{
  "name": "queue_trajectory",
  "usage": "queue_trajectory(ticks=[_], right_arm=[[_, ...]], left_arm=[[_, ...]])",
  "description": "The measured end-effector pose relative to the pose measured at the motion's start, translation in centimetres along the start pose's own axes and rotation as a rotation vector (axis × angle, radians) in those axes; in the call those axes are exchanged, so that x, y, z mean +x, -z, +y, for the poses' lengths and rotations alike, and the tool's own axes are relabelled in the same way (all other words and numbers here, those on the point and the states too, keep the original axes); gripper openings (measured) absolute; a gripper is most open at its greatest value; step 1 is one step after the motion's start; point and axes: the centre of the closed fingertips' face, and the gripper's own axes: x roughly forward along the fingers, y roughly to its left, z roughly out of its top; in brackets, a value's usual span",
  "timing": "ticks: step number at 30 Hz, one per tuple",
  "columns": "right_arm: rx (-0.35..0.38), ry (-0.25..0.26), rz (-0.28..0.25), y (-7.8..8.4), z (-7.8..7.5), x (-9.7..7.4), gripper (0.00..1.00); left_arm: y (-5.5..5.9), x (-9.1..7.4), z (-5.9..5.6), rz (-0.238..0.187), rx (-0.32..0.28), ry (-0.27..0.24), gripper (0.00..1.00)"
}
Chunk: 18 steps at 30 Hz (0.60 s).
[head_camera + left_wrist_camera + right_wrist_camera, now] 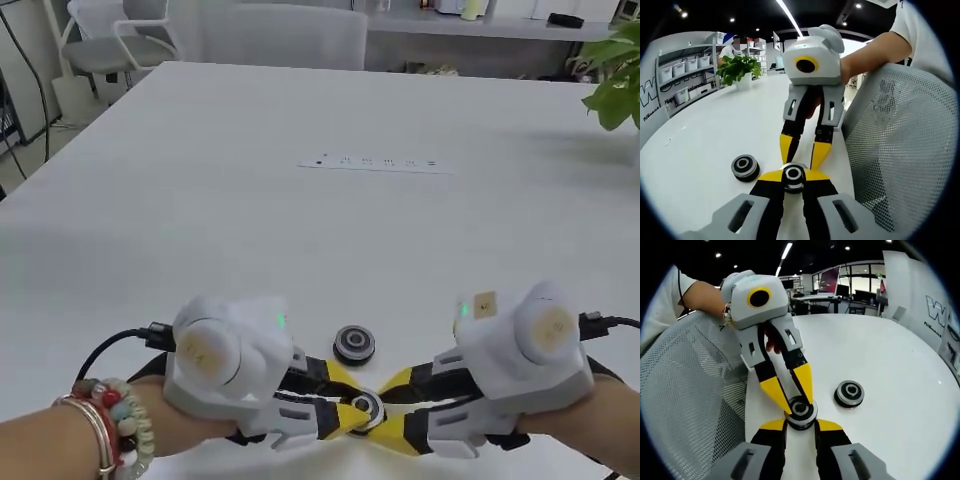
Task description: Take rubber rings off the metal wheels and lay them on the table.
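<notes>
Between four jaws, one wheel (361, 408) (second wheel (354, 342) nearby)

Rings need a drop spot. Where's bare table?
Bare table left and right of the loose wheel, and the wide band between it and the socket strip. Crowded at the near edge: the left hand-held gripper and right hand-held gripper meet on the gripped wheel.

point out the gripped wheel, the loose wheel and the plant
black-ringed metal wheel (362, 406) between the jaws: head view, hub
loose black-ringed metal wheel (354, 342): head view, top face
green leafy plant (616, 82): head view, leaves
</notes>
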Motion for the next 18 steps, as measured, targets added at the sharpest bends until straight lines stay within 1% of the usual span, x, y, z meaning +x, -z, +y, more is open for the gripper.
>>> queue_trajectory(ticks=[6,9,11,13,16,17,18], right_arm=[[0.003,-0.003,0.01,0.19,0.04,-0.27,0.16],[0.027,-0.003,0.008,0.19,0.11,-0.39,0.16],[0.055,0.0,0.007,0.18,0.06,-0.35,0.2],[0.051,0.006,0.005,0.13,0.03,-0.28,0.25],[0.05,0.019,0.004,0.01,-0.14,-0.1,0.29],[0.08,0.018,-0.002,-0.13,-0.16,0.08,0.3],[0.084,0.015,-0.006,-0.25,-0.13,0.13,0.33]], left_arm=[[0.02,0.0,0.0,-0.002,-0.002,0.001,0.08],[0.03,-0.01,0.0,-0.002,-0.001,0.001,0.08],[0.05,-0.01,0.0,-0.003,-0.001,0.001,0.08],[0.06,-0.01,0.0,-0.003,-0.002,0.001,0.08],[0.07,-0.02,0.0,-0.004,-0.002,0.001,0.08],[0.07,-0.02,0.0,-0.004,-0.002,0.001,0.08],[0.06,-0.01,-0.02,-0.004,-0.002,0.001,0.08]])
